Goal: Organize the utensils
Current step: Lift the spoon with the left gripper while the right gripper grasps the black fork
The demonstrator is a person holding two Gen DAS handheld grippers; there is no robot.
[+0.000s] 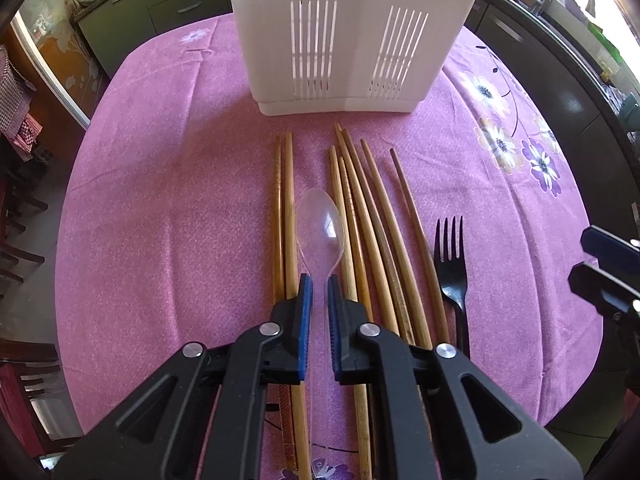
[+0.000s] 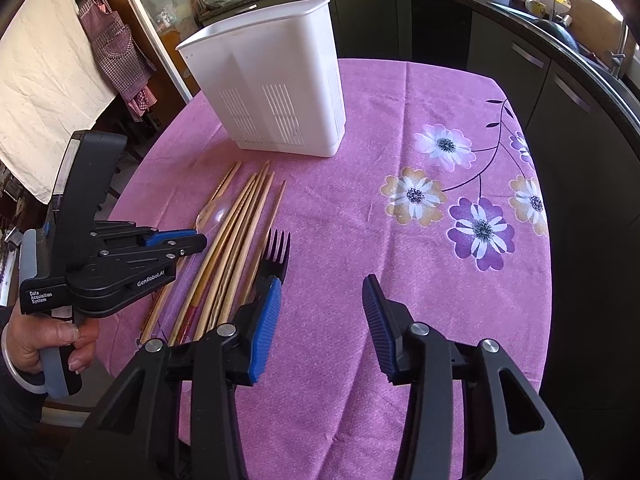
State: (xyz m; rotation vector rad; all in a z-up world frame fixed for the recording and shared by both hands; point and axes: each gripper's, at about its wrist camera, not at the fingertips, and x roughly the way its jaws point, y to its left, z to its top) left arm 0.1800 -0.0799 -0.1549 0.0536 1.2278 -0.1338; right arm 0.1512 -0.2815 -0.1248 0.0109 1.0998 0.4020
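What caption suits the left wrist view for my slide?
Left gripper straddling clear plastic spoon among chopsticks.

Black fork, pink floral tablecloth

Eight wooden chopsticks across the middle of the left wrist frame, one clear plastic spoon at centre, one black fork at right of centre, one white slotted utensil holder at top centre, two grippers, left gripper, right gripper

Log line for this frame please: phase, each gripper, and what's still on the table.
phase: closing on spoon | left gripper: astride clear spoon handle, gap visible | right gripper: open, empty | chopsticks, black fork beside white holder
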